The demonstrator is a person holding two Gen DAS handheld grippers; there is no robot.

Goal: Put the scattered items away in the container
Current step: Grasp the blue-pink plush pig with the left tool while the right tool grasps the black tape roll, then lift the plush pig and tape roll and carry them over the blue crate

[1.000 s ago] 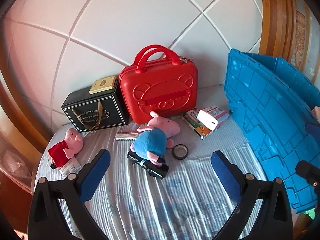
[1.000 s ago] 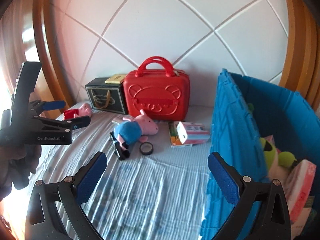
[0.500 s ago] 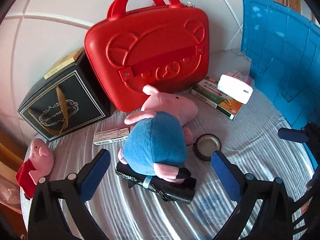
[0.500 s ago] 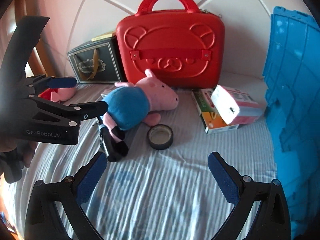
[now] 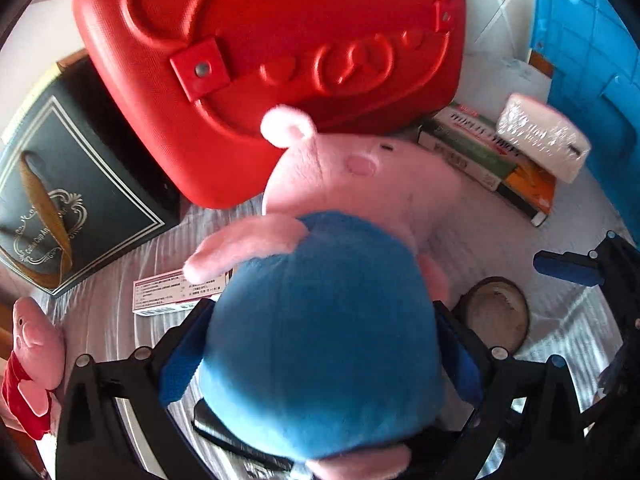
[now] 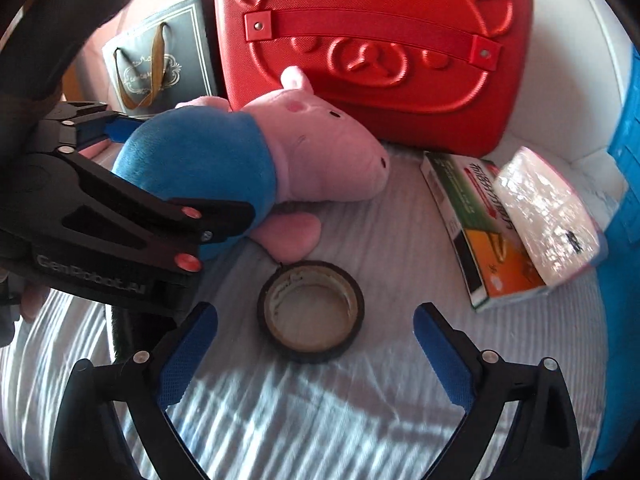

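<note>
Straddling the blue body of the plush pig (image 5: 320,332), the left gripper (image 5: 320,360) has its blue pads on either flank of the toy — spread wide, because the belly is the fattest and softest part and gives the surest hold. Whether the pads are yet pressing in I cannot tell; they look to be just touching the plush. The pig lies on its side on the striped bed sheet (image 6: 320,420), snout toward the red case (image 6: 380,40) standing at twelve o'clock, with a black bundle (image 5: 224,436) half hidden under it.

The right gripper (image 6: 316,356) hangs over the roll of black tape (image 6: 311,310), its jaws spread well wider than the roll and not touching it. The tape lies flat, hole up, just beside the pig's foot, so closing across its outer wall seems the natural grasp.

From the right wrist view, the stacked boxes (image 6: 480,216) sit at two o'clock with a plastic-wrapped white packet (image 6: 548,208) resting on top, and the blue container (image 6: 628,200) shows only as a wall at three o'clock — near enough for a short carry. In the left wrist view a small flat box (image 5: 176,292) lies at ten o'clock beside the pig's arm, a smaller pig in red (image 5: 32,360) at nine, and a dark gift bag (image 5: 76,184) stands beside the case.

Both grippers seem poised to take one item apiece, saving a trip.
</note>
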